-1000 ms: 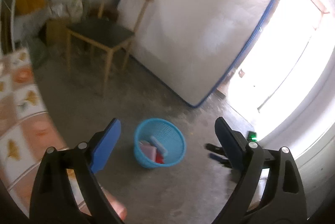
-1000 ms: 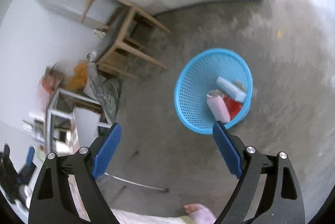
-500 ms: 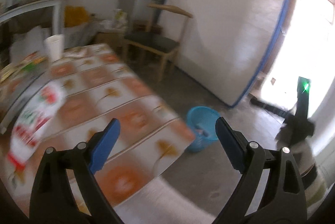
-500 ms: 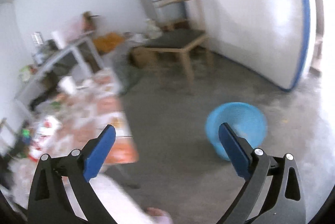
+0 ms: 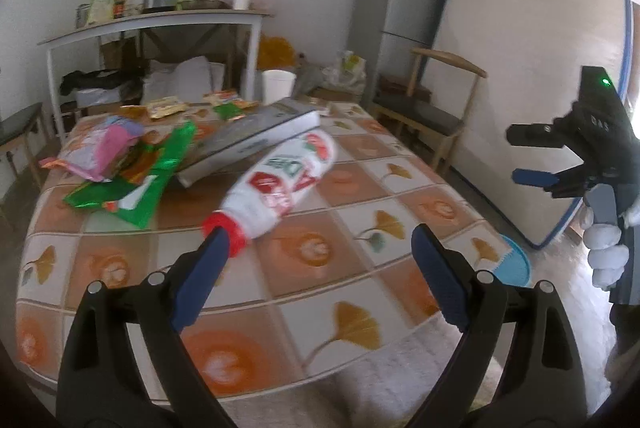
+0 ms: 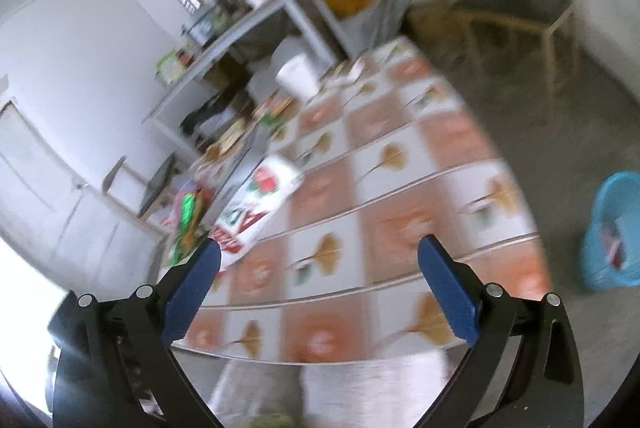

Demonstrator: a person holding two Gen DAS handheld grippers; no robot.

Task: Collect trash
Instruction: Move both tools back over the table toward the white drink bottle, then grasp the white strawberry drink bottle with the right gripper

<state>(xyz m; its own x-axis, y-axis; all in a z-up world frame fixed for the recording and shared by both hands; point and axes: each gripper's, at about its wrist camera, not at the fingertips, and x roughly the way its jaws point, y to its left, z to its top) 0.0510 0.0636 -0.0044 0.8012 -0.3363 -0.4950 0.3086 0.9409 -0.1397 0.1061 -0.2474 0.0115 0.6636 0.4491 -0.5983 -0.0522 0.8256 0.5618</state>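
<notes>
While both of your grippers hang over the near edge of the table (image 5: 360,156), each has its blue pads spread wide with nothing between them: the left gripper (image 5: 316,268) points at the tabletop, and the right gripper (image 6: 320,268) looks across it at a tilt. A white bottle (image 5: 280,184) with a red cap lies on its side on the patterned cloth, its cap end just beyond your left gripper's left finger; in the blurred right wrist view the same bottle (image 6: 260,204) lies ahead of that gripper's left pad. Behind it, a grey box (image 5: 248,144) rests tilted, and green and pink wrappers (image 5: 128,172) lie in a heap to the left. The blue basket (image 6: 612,232) stands on the floor off the table's right side, with some items inside.
</notes>
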